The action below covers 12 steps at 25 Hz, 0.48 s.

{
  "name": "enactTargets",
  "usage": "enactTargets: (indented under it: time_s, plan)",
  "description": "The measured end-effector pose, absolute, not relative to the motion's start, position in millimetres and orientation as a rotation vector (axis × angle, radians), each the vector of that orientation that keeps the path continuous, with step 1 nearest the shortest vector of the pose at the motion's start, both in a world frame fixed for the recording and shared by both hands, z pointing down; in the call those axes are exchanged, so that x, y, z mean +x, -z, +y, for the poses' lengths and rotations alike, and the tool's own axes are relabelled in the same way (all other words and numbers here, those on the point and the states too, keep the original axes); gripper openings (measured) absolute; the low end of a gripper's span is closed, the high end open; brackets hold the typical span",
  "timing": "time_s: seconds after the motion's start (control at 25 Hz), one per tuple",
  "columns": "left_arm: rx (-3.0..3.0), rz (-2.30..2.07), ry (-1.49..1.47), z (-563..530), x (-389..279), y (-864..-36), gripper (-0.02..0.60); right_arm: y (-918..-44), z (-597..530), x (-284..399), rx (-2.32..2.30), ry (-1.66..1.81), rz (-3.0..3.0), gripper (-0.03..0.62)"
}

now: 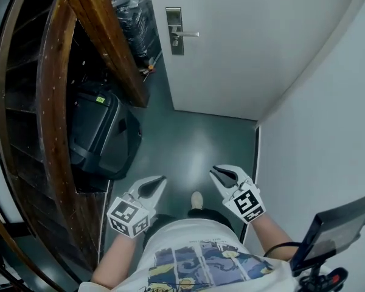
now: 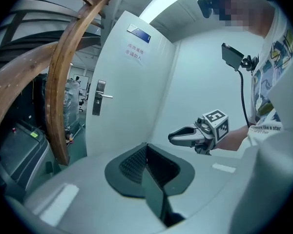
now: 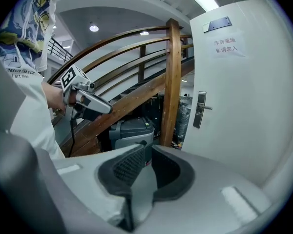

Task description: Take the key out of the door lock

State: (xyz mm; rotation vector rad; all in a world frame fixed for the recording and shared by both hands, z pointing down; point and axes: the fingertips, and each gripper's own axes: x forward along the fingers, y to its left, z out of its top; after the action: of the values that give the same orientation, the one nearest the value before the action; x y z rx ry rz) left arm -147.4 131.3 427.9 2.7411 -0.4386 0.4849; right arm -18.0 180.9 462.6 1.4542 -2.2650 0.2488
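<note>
A white door (image 1: pixel 249 41) is closed ahead of me, with a metal lock plate (image 1: pixel 174 30) and a lever handle (image 1: pixel 187 34) on its left side. The lock plate also shows in the left gripper view (image 2: pixel 98 97) and the right gripper view (image 3: pixel 200 109). It is too small to make out a key. Both grippers are held low by my body, far from the door. My left gripper (image 1: pixel 159 180) is shut and empty. My right gripper (image 1: pixel 215 171) has its jaws slightly apart with nothing between them.
A curved wooden stair rail (image 1: pixel 103 35) and post run along the left. Under it sit a black case (image 1: pixel 100 132) and black wrapped goods (image 1: pixel 131 14). A white wall (image 1: pixel 328 132) closes the right side. A small screen on a mount (image 1: pixel 337 230) hangs at my right.
</note>
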Motion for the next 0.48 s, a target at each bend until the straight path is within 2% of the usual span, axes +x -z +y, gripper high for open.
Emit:
enactTargets:
  time_s: [0.48]
  plan:
    - [2.688, -0.495, -0.462, 23, -102, -445, 0.029, -486, 76, 25, 1.363, -0.272, -2.291, 0.035]
